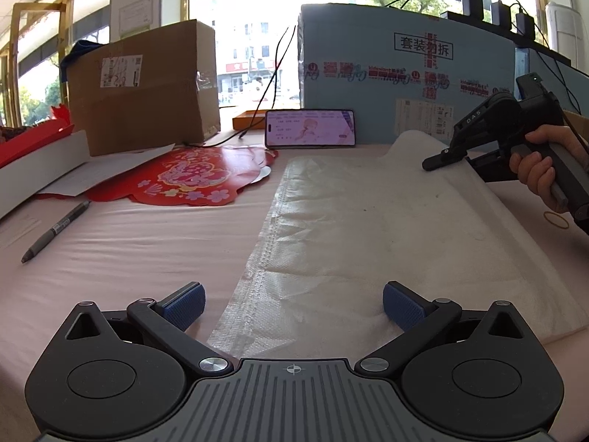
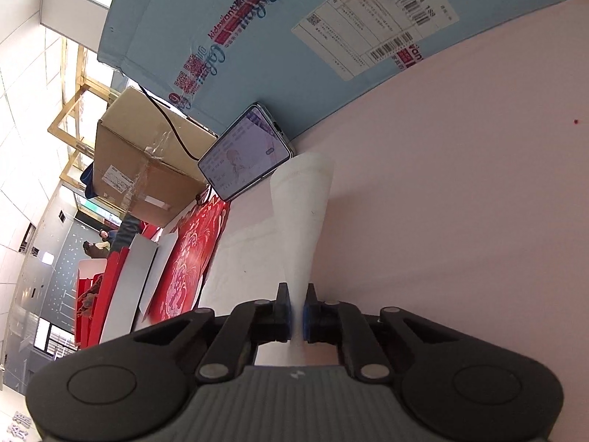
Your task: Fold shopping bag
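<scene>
The shopping bag (image 1: pixel 386 221), white and thin, lies spread on the pink table (image 1: pixel 129 258), running from 6 o'clock toward 12 o'clock in the left wrist view, with a doubled translucent band along its left edge. The right gripper (image 2: pixel 297 311) is clamped on a strip of the bag at the 3 o'clock side and has it lifted off the table; the strip stands up narrow between the pads. The left gripper (image 1: pixel 293 304) hangs with its fingers wide apart over the near edge, touching nothing that I can see.

Risks, as I judge them:
- The film is slick and the bite is small, so a quick pull toward 9 o'clock could slip it out of the right gripper
- With nothing pinning the near edge, the whole bag may slide across the table instead of creasing, leaving a skewed fold
- The phone (image 1: pixel 310 128) leans at 12 o'clock just beyond the bag's far end; a dragged corner could tip it
- The pen (image 1: pixel 55 230) at 9 o'clock lies well clear
</scene>
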### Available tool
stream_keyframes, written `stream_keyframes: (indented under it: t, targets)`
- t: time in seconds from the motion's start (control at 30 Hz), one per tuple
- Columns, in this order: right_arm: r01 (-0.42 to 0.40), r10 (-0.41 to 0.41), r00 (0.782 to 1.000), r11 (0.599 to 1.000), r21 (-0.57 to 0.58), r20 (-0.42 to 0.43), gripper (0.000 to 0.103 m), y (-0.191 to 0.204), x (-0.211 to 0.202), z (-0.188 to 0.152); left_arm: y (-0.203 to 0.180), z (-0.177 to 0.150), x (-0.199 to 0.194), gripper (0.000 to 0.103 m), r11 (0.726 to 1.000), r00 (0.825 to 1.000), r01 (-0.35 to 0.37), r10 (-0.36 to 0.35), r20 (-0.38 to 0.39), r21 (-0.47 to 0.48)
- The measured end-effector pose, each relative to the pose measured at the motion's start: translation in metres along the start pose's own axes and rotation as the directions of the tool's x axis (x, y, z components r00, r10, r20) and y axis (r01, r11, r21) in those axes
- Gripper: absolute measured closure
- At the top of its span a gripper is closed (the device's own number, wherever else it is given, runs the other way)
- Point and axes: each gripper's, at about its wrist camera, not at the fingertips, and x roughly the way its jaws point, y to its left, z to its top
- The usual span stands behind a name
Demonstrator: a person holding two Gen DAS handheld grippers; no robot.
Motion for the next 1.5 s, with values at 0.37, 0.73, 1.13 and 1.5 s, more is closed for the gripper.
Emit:
stream_keyframes:
  t: [0.37,0.73,1.13,1.5]
  targets:
    - [0.222,-0.230,0.929,0.973,0.061,0.290,0.098,-0.013,-0.118,-0.050,-0.088,0.020,-0.040,0.000,0.919,0.940,0.283,-0.323,0.113,0.276]
    - [0.266,-0.330,0.789,0.944,0.196,0.518,0.098,-0.044,-0.232,-0.121,-0.152,-0.002,-0.037,0.000,0.705,0.855,0.475,-0.512,-0.087,0.527]
    - [0.195,-0.257,0.848,0.964,0.179,0.463,0.098,-0.052,-0.243,-0.162,-0.094,0.024,-0.018,0.000,0.850,0.965,0.247,-0.257,-0.042,0.466]
    - [0.180,-0.216,0.899,0.975,0.129,0.382,0.059,-0.042,-0.227,-0.166,-0.117,0.042,-0.028,0.000,0.868,0.945,0.242,-0.312,0.097,0.435]
